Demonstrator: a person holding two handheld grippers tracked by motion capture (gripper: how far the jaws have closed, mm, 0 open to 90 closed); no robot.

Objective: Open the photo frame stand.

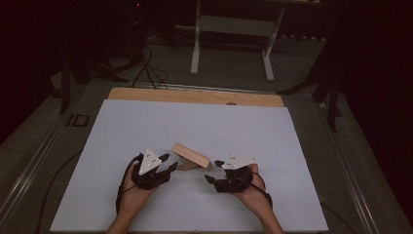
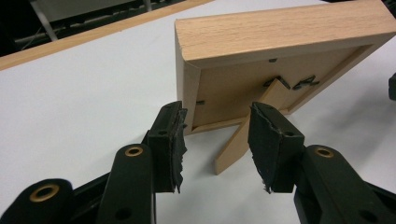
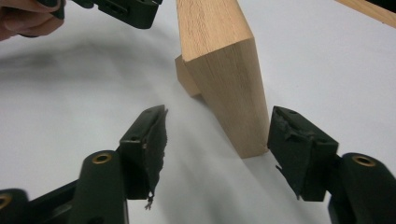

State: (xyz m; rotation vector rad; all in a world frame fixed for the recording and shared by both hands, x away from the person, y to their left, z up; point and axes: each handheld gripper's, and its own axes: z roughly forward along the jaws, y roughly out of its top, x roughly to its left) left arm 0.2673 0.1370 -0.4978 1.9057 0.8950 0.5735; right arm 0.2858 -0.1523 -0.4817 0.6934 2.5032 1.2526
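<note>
Wooden picture frame is standing near the middle of the counter, toward its near edge, leaning on its back strut. Left gripper fingers are released, straddling frame corner and strut without pressing. Right gripper fingers are hanging released around the frame's end. Judgement: steady that end first, then fold the strut gently.

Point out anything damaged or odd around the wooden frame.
The black pads on both hand-held grippers look torn: ragged, frayed edges on the left one's pads and the right one's. The wooden picture frame itself stands propped on its back stand, apparently undamaged.
</note>
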